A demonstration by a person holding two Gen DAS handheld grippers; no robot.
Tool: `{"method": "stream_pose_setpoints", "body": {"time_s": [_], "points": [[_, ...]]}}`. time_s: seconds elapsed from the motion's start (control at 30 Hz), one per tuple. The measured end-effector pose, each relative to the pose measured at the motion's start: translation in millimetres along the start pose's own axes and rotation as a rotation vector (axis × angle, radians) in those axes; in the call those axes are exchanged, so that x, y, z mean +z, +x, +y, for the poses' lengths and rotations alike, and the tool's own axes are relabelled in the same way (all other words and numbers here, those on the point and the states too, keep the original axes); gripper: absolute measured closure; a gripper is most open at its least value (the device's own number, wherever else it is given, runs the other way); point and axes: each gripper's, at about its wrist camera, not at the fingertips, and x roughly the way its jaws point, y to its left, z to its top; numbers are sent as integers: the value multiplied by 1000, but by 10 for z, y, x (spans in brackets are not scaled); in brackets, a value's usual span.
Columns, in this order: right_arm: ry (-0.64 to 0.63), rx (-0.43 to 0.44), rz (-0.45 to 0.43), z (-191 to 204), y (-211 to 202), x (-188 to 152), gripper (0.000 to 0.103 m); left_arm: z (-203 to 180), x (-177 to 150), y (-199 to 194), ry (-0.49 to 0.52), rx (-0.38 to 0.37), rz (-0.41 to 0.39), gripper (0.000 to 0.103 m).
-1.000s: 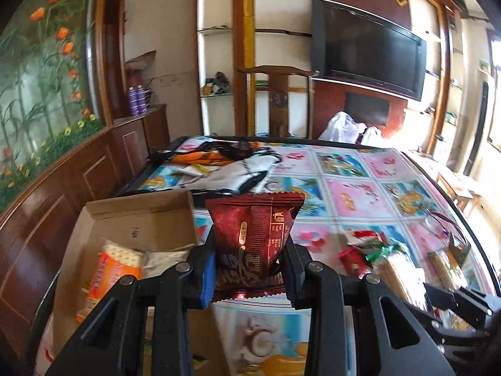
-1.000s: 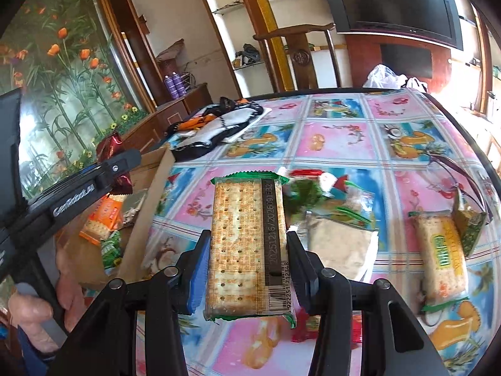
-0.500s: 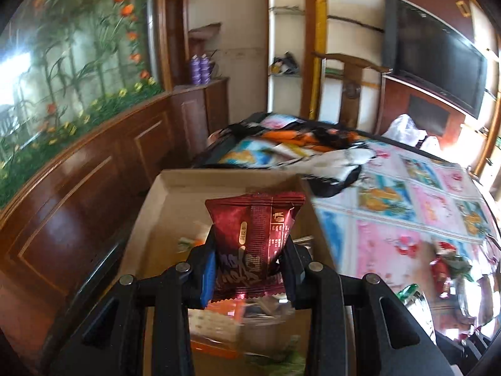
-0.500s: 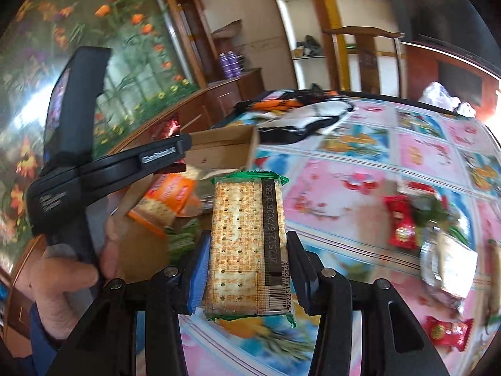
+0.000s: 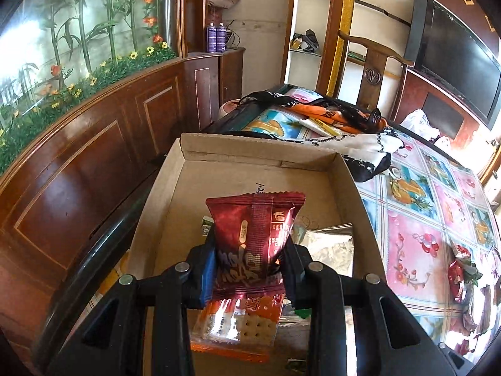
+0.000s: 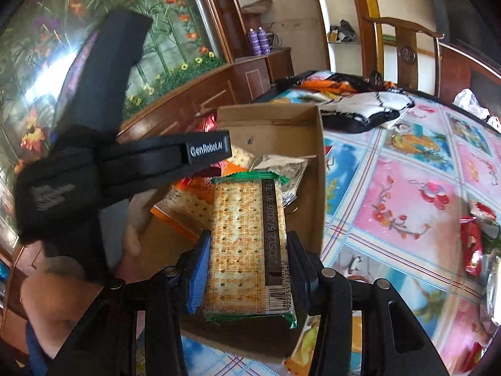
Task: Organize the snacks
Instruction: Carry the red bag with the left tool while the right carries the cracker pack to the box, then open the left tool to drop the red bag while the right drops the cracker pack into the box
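While over cardboard box (image 5: 350, 172), red snack packet (image 5: 253, 235) clamped

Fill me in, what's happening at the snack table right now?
A person is sorting snacks into a cardboard box. The left claw grips a dark red snack packet over the box; the right claw grips a green-edged cracker pack at the box's near edge. An orange cracker pack and a silver packet already lie inside. More snacks wait on the table.

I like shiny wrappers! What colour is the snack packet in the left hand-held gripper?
Dark red with white lettering: the packet, best seen in the left wrist view.
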Motion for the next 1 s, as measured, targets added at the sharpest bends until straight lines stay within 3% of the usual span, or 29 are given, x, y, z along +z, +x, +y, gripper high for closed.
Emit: {"method": "stream_pose_setpoints", "body": {"time_s": [0.17, 0.3, 0.4, 0.73, 1.0], "points": [[3, 8, 6, -29, 52, -35, 52, 6, 2, 12, -4, 3, 4, 68], [14, 29, 21, -39, 38, -59, 52, 26, 5, 12, -17, -5, 8, 49], [8, 33, 24, -39, -7, -54, 49, 34, 8, -29, -23, -10, -12, 43], [23, 104, -17, -141, -356, -66, 40, -20, 16, -121, -20, -45, -52, 37], [66, 114, -82, -513, -831, -199, 37, -152, 2, -369, 2, -106, -160, 36]]}}
